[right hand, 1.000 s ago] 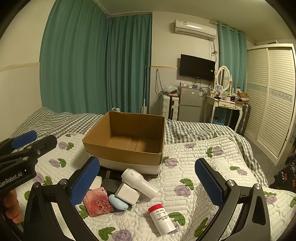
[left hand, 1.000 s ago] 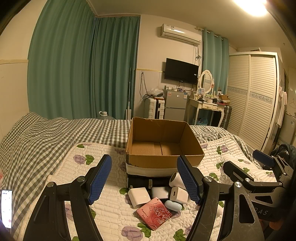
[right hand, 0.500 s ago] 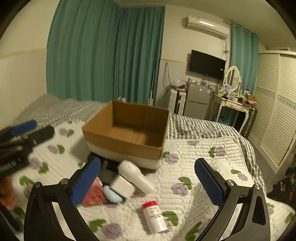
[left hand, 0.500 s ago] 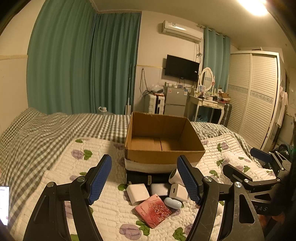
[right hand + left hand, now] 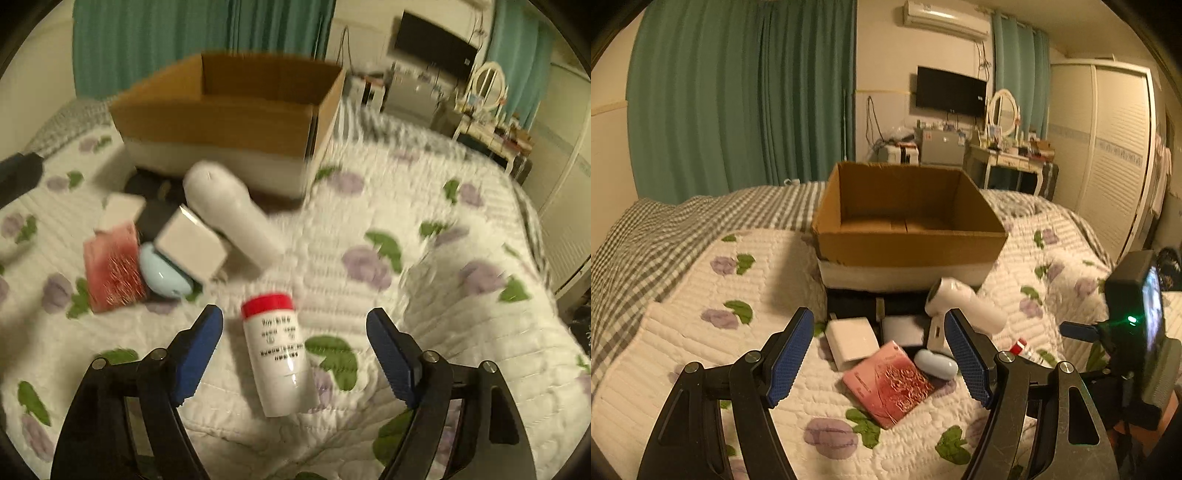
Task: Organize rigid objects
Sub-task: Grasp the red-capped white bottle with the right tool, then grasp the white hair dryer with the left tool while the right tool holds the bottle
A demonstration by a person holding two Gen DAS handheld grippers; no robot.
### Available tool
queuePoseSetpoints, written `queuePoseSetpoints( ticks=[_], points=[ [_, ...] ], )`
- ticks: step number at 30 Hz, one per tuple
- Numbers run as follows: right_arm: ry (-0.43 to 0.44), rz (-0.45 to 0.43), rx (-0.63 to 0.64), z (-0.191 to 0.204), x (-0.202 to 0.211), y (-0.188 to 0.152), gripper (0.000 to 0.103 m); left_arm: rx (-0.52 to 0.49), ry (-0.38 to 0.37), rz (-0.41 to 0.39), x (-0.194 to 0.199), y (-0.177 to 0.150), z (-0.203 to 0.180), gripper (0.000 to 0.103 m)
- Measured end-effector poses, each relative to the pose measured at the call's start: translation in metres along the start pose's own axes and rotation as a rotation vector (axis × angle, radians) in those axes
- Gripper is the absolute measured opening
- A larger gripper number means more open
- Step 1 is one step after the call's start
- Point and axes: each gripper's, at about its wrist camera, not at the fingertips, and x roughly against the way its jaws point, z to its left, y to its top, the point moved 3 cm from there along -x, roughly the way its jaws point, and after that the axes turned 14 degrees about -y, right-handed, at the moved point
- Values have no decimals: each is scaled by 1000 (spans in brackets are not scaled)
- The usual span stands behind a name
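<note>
**Both grippers spread above the clutter on the quilt**

Right gripper [image 5: 294,347], black-framed with blue ribbed pads, has its jaws apart and has just been narrowing them; the white plastic bottle with a red cap [image 5: 277,354] lies on its side between the pads, cap pointing away, and neither pad touches it. Left gripper [image 5: 879,354] of the same make is also spread wide, holding nothing, its pads to either side of the small heap in its view.

That heap sits on the white quilted bedspread with purple flowers and green leaves [image 5: 406,229], just in front of the open brown cardboard box [image 5: 908,221], whose inside looks empty. In the heap lie a pink embossed flat case [image 5: 888,384], a pale blue rounded pebble-shaped case [image 5: 936,363] touching its far corner, a white square charger block [image 5: 851,341], a second white cube-like adapter [image 5: 190,243] and a white cylindrical device [image 5: 964,302] lying slanted against the box's white lower band. The bottle lies apart from the heap, on its right in the right wrist view, which is blurred.
</note>
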Motion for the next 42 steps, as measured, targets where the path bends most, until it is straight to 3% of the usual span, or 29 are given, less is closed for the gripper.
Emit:
queuePoseSetpoints(
  ticks=[3, 7, 13, 18, 23, 34, 42],
  points=[
    [41, 70, -20, -2, -18, -5, 67, 0, 6, 32, -10, -9, -2, 76],
    [88, 96, 15, 8, -22, -9, 41, -4, 26, 76, -22, -18, -4, 76],
    [140, 29, -27, -5, 4, -1, 37, -7, 17, 138, -36, -27, -13, 76],
    [158, -52, -46, -30, 28, 28, 36, 18, -8, 166, -49, -18, -23, 76],
    [101, -121, -21, -57, 27, 62, 36, 49, -17, 199, -76, -6, -41, 76],
    [170, -88, -115, -83, 13, 55, 36, 206, -13, 235, -155, 6, -38, 76],
    [168, -94, -106, -81, 14, 53, 36, 191, -1, 236, -159, 6, -37, 72]
  ],
)
